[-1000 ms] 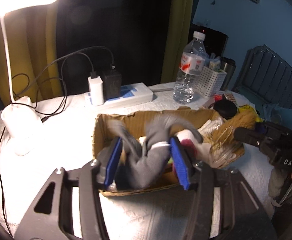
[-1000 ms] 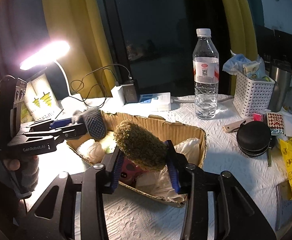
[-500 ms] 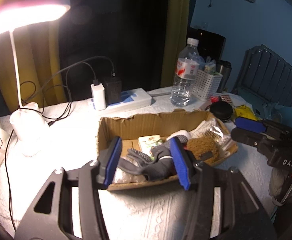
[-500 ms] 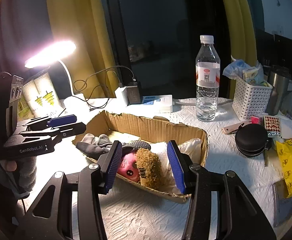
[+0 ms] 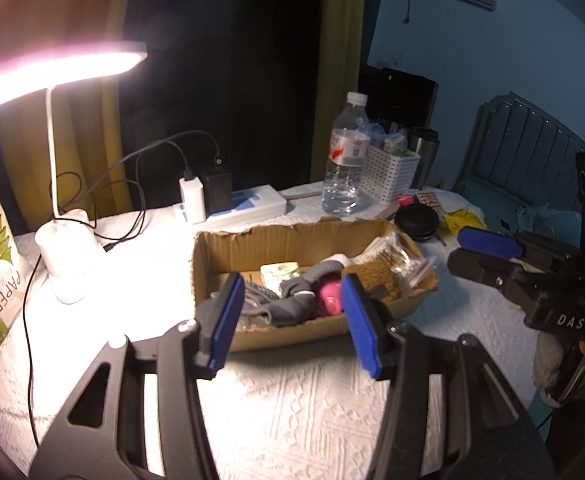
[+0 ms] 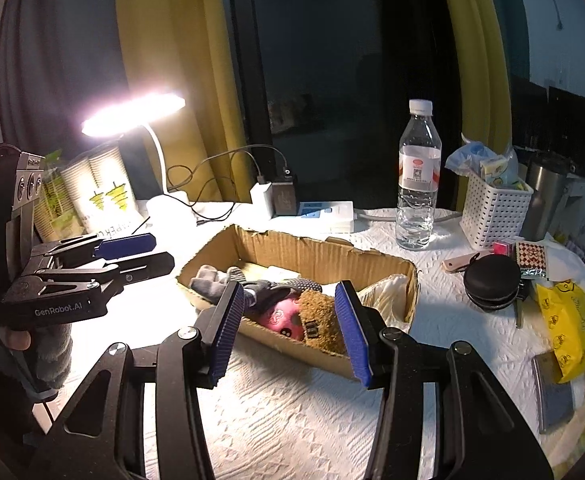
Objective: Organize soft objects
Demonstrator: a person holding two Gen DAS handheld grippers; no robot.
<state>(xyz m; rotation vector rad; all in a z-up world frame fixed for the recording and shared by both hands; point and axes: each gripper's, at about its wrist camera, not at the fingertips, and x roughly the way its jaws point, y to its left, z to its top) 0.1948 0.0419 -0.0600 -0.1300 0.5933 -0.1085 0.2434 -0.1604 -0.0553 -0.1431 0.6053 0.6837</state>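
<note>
A shallow cardboard box (image 5: 292,240) (image 6: 316,252) sits on the white cloth. In it lie grey gloves (image 5: 292,304) (image 6: 216,284), a pink soft item (image 5: 328,294) (image 6: 280,314), a brown fuzzy item (image 5: 372,276) (image 6: 320,320) and white fabric (image 6: 384,292). My left gripper (image 5: 292,320) is open and empty, held back from the box's near wall; it also shows in the right wrist view (image 6: 132,252). My right gripper (image 6: 290,328) is open and empty above the box's near corner; it also shows in the left wrist view (image 5: 480,252).
A lit desk lamp (image 5: 64,240) stands left of the box. A power strip with chargers (image 5: 228,204), a water bottle (image 6: 418,184), a white basket (image 6: 492,208), a steel cup (image 6: 544,196), a black round case (image 6: 490,282) and a yellow packet (image 6: 568,328) surround it.
Both grippers opened and let go: the grey glove and the brown fuzzy item dropped into the box. Both grippers then pulled back and up from the box.
</note>
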